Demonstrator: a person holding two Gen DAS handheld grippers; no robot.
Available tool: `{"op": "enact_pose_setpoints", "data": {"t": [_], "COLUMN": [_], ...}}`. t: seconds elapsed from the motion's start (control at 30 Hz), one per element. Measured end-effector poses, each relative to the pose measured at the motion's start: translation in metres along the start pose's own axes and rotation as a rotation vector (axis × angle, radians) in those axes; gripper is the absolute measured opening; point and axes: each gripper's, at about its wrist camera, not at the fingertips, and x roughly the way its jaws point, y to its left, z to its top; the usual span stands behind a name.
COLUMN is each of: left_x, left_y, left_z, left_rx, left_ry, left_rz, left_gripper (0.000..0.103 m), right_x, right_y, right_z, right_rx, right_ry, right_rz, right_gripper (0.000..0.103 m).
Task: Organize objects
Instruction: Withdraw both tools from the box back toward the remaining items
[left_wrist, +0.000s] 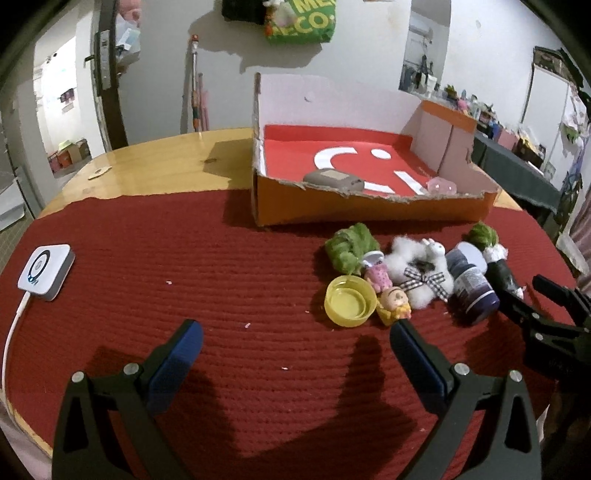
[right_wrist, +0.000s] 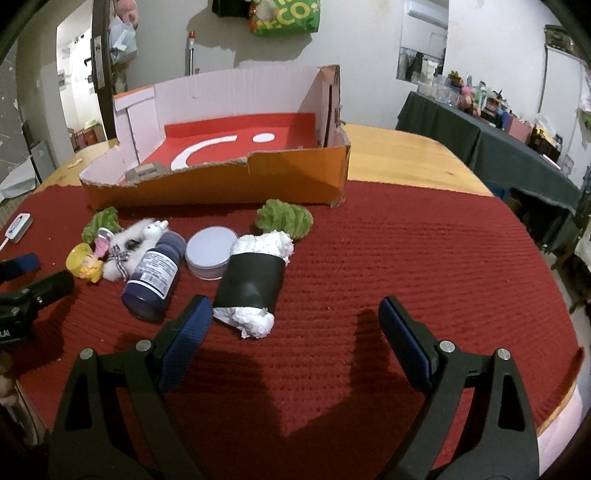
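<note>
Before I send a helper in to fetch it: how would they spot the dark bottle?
Start at the torn orange box at the back of the red mat; a cluster of small things lies in front of it. The bottle lies on its side between the white plush and the round tin. It alone is dark blue with a white barcode label.

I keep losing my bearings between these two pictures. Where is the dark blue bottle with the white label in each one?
Left wrist view: the dark blue bottle lies right of centre, between the white fluffy toy and the black-wrapped roll.
Right wrist view: the bottle lies left of centre, just left of that roll.
Shared landmark: the orange cardboard box behind it.
</note>
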Motion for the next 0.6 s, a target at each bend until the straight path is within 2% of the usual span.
{"op": "enact_pose_setpoints", "data": {"t": [0.3, 0.47, 0.6], "left_x": [0.013, 0.016, 0.017], "left_y": [0.005, 0.005, 0.011], "left_z": [0.010, 0.014, 0.016], "left_rx": [0.033, 0.064, 0.068], "left_ry": [0.062, 0.066, 0.069], "left_rz": [0.010, 0.031, 0.040], "left_gripper": [0.102, 0.102, 0.102], "right_x": [0.007, 0.009, 0.011], "right_y": [0.003, 0.006, 0.001], "right_z": [0.008, 0.012, 0.013], "right_rx": [-0.046, -0.084, -0.067], "right_ry": [0.067, 0.080, 0.095], "right_rz": [0.003, -0.011, 0.008], "right_gripper": [0.092, 0.092, 0.092]}}
